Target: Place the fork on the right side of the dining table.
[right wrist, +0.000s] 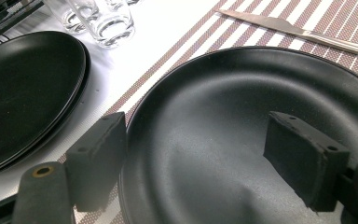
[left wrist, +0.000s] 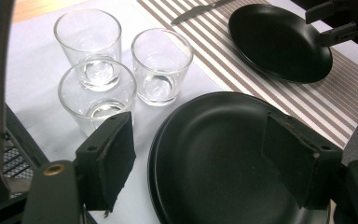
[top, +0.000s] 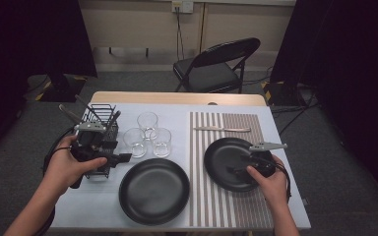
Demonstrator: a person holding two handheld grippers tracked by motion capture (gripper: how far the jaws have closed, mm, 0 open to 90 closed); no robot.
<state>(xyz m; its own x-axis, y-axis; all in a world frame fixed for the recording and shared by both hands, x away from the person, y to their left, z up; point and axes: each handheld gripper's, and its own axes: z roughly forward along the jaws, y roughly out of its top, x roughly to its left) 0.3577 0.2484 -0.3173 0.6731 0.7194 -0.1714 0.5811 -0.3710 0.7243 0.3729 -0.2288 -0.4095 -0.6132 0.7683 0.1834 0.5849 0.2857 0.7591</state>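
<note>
Black plates: we see 2 round matte black plates; one (top: 153, 191) sits near us on the pale tablecloth (top: 103, 206), the other (top: 229, 162) on the striped brown placemat (top: 226, 206) at right, which we judge a place setting.
Right gripper (top: 239, 171): over the right plate's bowl, jaws apart, nothing gripped; we read it as positioning the plate.
Left gripper (top: 123, 157): left of the near plate, jaws wide, holding nothing.
Wire basket (top: 98, 115): black, far left, utensil handles standing in it.
Glasses: 3 clear empty tumblers (top: 147, 135), clustered.
Knife (top: 221, 129): silver, beyond the right plate.
</note>
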